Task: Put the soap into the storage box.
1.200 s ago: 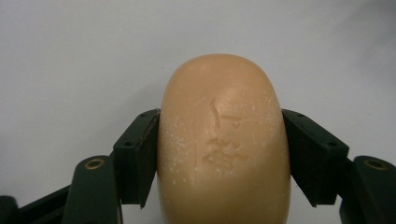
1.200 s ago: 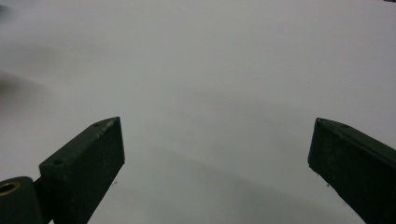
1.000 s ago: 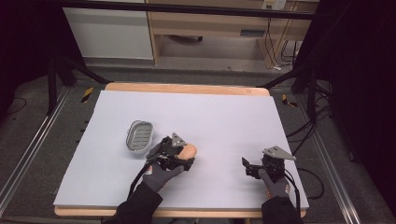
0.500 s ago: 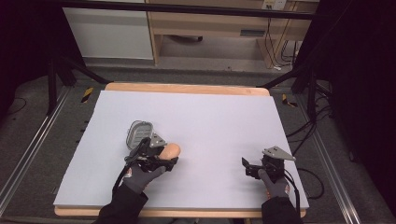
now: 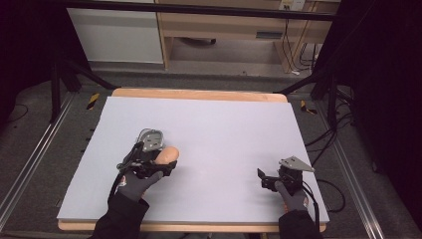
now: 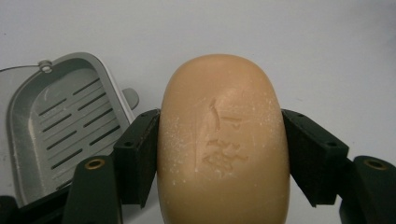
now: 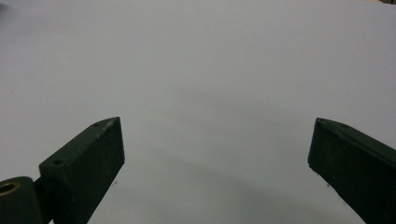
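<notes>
A tan oval bar of soap (image 6: 223, 140) with a stamped mark is clamped between the jaws of my left gripper (image 5: 161, 162), which is shut on it. In the high view the soap (image 5: 168, 154) sticks out past the jaws, just right of a grey slotted soap dish (image 5: 151, 140). The dish (image 6: 56, 126) lies to the left of the soap in the left gripper view, with nothing in it. My right gripper (image 5: 266, 179) rests near the table's front right, open, with nothing between its fingers (image 7: 88, 163).
The white table top (image 5: 224, 129) has a wooden rim. A cable trails from the right gripper toward the front right corner. Metal rails run along the floor on both sides, and a shelf unit stands beyond the far edge.
My left gripper has carried the soap leftward, from the middle of the table to right beside the soap dish. The right gripper has stayed put.
</notes>
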### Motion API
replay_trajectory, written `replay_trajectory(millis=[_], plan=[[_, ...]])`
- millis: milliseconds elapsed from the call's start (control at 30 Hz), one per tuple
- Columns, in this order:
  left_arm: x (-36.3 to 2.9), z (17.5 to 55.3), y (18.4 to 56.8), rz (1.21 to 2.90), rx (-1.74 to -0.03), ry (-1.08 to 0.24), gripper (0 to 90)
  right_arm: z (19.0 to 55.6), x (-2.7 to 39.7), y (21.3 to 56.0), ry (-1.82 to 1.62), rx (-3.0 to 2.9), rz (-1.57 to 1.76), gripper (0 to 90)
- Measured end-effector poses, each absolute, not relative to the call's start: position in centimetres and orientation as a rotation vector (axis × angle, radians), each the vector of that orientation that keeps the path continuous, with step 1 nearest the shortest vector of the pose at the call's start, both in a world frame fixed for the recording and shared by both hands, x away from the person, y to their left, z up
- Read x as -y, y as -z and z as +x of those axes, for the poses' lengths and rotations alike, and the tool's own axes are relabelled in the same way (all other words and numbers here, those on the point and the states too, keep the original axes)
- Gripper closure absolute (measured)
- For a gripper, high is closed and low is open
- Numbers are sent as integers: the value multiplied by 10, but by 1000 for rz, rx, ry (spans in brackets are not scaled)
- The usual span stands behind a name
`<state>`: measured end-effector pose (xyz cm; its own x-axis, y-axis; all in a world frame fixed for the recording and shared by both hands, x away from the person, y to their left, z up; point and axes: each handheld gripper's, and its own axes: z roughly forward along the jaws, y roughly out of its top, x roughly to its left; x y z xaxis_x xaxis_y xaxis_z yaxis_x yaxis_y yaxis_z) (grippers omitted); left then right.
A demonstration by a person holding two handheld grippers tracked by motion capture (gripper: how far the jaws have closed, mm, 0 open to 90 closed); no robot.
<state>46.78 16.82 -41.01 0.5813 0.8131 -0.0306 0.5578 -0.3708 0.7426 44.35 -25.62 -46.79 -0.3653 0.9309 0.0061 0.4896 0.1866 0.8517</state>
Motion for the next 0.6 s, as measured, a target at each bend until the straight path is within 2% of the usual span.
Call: replay_trajectory(millis=[600], plan=[[-190, 487, 400, 2007, -1154, -481, 319, 445, 255, 469, -1088, -1944, 1326, 40]])
